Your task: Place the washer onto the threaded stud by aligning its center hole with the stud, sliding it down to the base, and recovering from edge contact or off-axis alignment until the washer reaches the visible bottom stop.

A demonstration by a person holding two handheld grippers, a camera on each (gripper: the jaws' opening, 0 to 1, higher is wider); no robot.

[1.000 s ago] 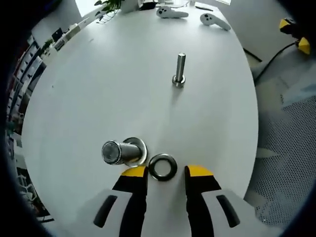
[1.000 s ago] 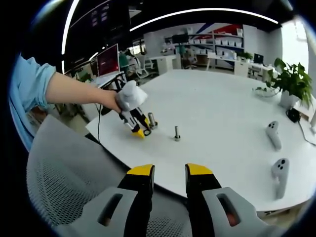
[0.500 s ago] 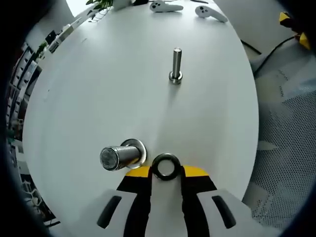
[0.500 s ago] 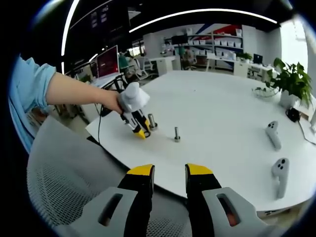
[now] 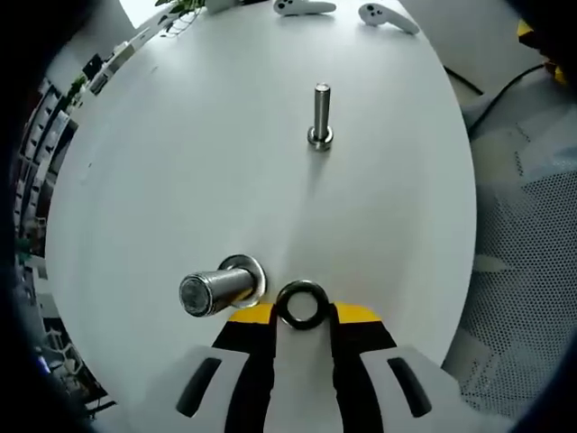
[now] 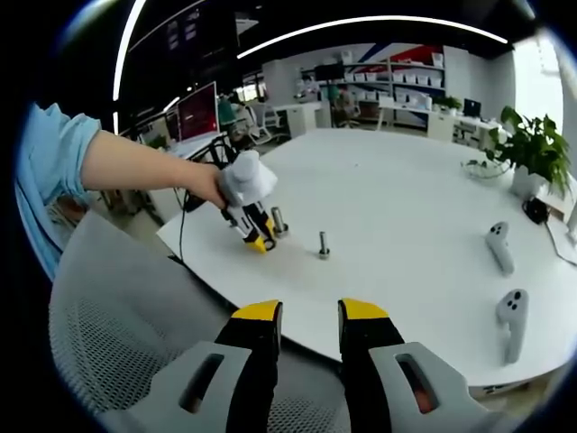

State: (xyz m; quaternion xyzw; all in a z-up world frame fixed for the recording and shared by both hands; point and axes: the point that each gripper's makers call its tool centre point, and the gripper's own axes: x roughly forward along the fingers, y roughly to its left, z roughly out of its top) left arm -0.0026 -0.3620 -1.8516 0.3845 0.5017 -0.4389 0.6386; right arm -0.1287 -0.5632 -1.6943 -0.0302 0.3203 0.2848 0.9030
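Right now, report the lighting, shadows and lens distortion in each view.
Left gripper view: even, soft light on the white table; the far stud casts only a faint shadow toward the camera; the washer between the jaws is sharp. Right gripper view: curved ceiling light strips show fisheye bending, and a bright window washes out the upper right.

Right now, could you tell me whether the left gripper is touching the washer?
Touching: the left gripper view shows the left gripper with both yellow-tipped jaws pressed against the washer.
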